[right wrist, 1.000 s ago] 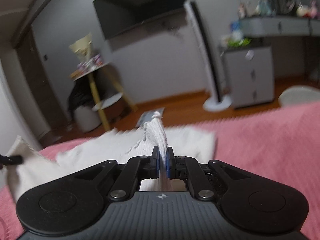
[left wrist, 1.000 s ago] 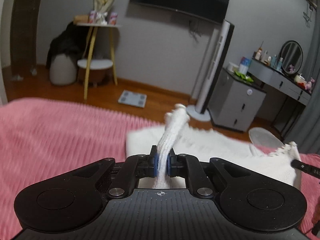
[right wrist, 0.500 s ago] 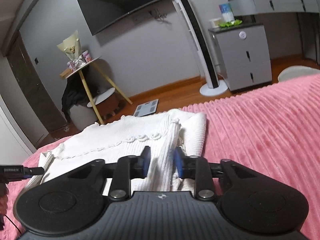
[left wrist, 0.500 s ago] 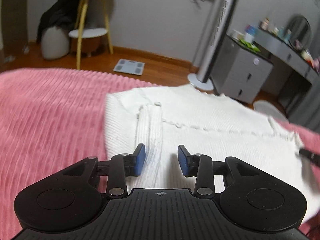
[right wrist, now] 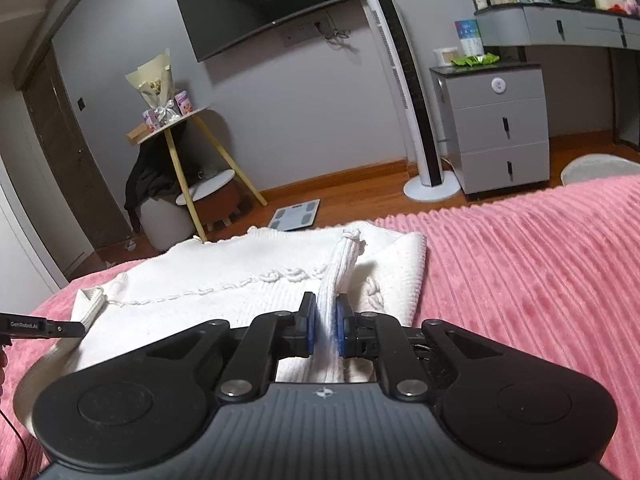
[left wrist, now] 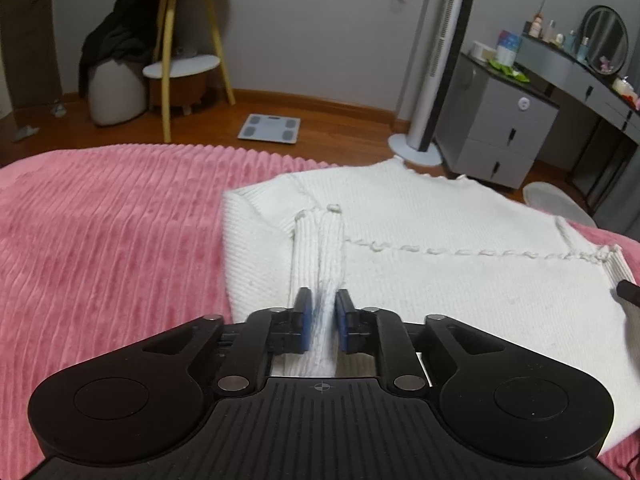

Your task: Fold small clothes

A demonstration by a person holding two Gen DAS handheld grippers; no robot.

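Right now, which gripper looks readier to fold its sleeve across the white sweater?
Probably the right gripper: its fingers pinch the right-hand sleeve into a raised ridge. The left gripper also has the left-hand sleeve between its fingers, but that one lies flatter.

White knit sweater (left wrist: 460, 280), spread flat on pink ribbed blanket (left wrist: 112, 232). Both sleeves folded inward over body. Ribbed cuffs (left wrist: 320, 248) raised in narrow ridges. Braided trim line (right wrist: 224, 286) across body. Scalloped edge at far side.
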